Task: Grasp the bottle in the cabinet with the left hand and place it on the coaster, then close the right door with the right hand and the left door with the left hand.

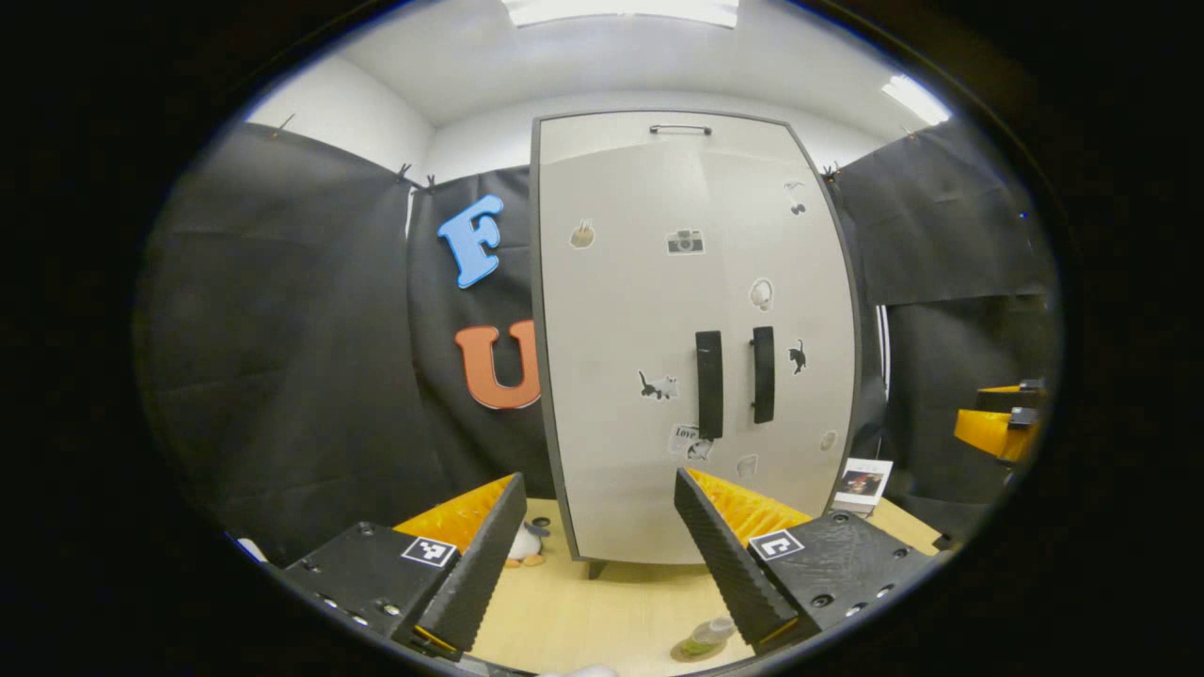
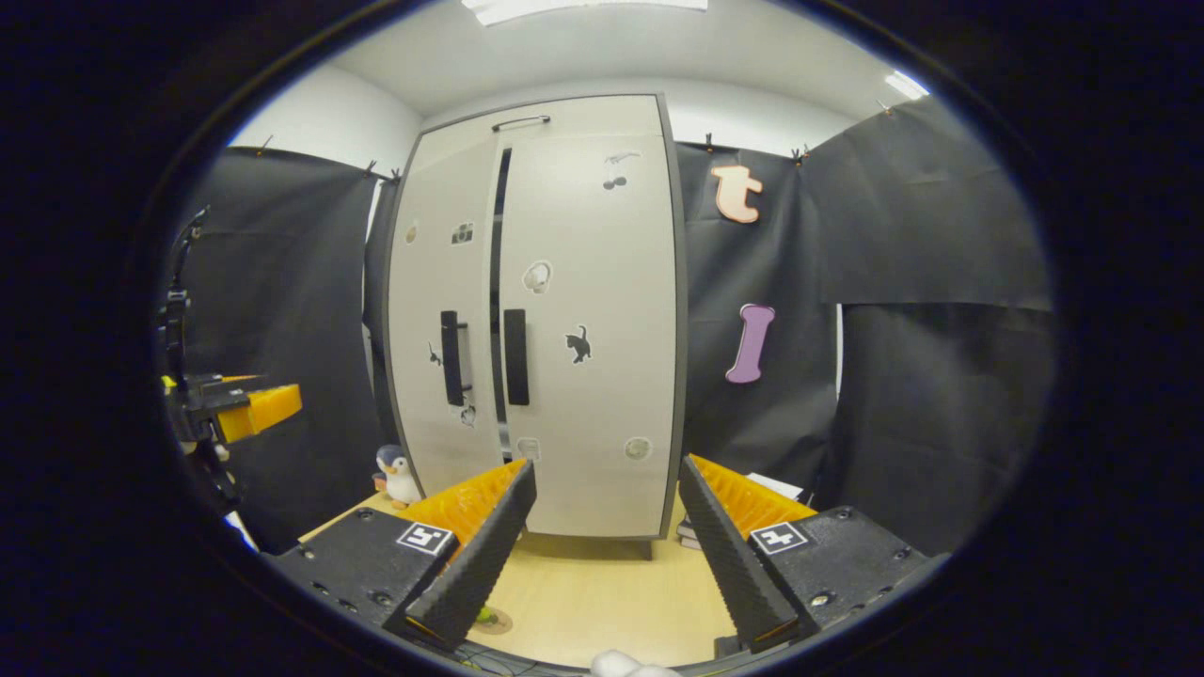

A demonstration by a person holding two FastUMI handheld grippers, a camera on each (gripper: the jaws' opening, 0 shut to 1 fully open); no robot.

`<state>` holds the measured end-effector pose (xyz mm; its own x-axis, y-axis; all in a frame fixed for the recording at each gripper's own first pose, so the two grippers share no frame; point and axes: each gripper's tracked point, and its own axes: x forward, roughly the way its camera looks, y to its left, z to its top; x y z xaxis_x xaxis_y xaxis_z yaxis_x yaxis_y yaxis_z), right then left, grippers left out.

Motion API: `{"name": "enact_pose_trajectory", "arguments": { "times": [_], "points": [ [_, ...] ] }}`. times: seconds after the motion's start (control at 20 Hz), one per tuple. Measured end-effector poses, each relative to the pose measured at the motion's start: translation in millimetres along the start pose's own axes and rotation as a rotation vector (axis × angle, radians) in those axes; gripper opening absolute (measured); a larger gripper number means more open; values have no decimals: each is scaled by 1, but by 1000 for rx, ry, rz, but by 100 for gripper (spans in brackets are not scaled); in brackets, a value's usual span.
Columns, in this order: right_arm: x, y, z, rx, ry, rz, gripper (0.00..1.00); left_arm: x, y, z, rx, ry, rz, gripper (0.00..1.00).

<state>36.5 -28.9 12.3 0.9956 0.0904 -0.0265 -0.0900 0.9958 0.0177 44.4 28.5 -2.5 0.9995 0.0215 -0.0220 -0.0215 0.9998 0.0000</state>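
The tall grey cabinet stands at the back of the wooden table, and its two doors look closed in the left gripper view, with the dark handles side by side. In the right gripper view a thin dark gap runs between the doors of the cabinet. A small clear bottle with greenish contents stands on a round brown coaster near the table's front. My left gripper is open and holds nothing. My right gripper is open too. Its finger hides most of the coaster.
A penguin toy sits by the cabinet's left foot. A small box lies to the cabinet's right. The right gripper shows at the right edge, and the left gripper at the left edge. Black cloth walls enclose the table.
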Motion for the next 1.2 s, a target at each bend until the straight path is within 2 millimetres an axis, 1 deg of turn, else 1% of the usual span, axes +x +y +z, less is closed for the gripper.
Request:
{"name": "enact_pose_trajectory", "arguments": {
  "times": [0.15,0.2,0.35,0.4,0.5,0.7,1.2],
  "points": [
    [0,9,-5,-3,-3,-7,100,-19,14,-11,-6,8,38,98],
    [-1,10,-6,-3,-4,-11,100,-25,15,-15,-9,11,42,98],
    [-2,16,-10,2,-3,-17,100,-36,21,-24,-10,19,56,98],
    [-4,17,-10,3,-6,-22,100,-38,24,-27,-7,23,56,96],
    [-4,20,-11,5,-9,-28,100,-38,22,-30,-5,28,39,97],
    [-4,25,-13,0,-8,-37,100,-34,22,-27,-10,19,23,97],
    [-1,28,-10,-1,-12,-56,100,-25,17,-18,6,-2,-9,97]
  ]
}}
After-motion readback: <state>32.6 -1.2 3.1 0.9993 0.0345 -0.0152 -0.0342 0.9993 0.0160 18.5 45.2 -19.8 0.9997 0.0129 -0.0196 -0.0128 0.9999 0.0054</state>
